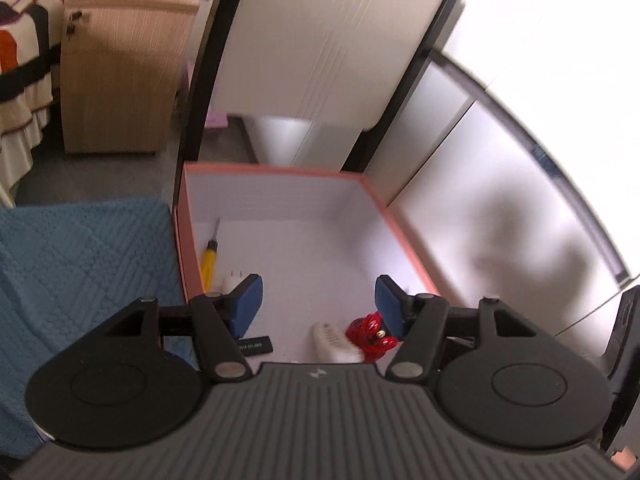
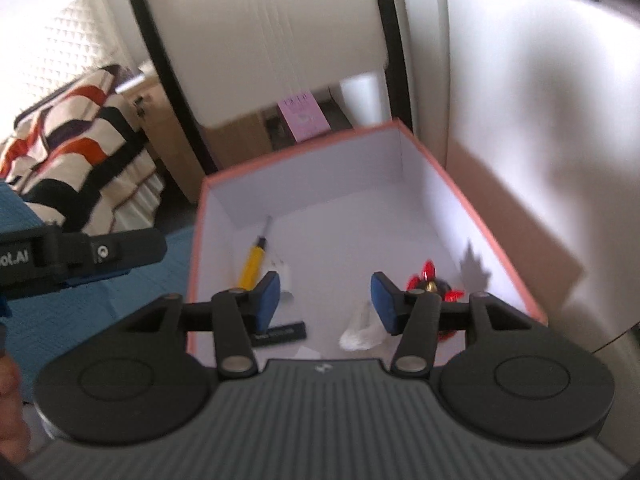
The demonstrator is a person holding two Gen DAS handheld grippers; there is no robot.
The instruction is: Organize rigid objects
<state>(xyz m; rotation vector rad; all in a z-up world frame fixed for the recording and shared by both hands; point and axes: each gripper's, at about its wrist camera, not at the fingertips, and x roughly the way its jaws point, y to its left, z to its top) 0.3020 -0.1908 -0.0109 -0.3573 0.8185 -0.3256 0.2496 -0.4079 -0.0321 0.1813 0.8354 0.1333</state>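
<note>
Both grippers empty: left gripper (image 1: 318, 304) and right gripper (image 2: 324, 300) jaws part-open, nothing between the pads. Pink box (image 1: 280, 171) below and ahead of both already holds a yellow screwdriver (image 1: 209, 262) beyond the left finger, black stick (image 1: 256, 346), white comb-like piece (image 1: 336, 342), and red toy (image 1: 370, 336) by the right finger. Looks mostly packed; no loose items visible outside.

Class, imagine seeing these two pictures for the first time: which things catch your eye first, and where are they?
The orange-rimmed box with its white inside fills the middle. Inside it, a yellow screwdriver lies by the left wall and a glittery red ornament near the right wall. Both open grippers, left gripper and right gripper, hang above it, empty.
</note>
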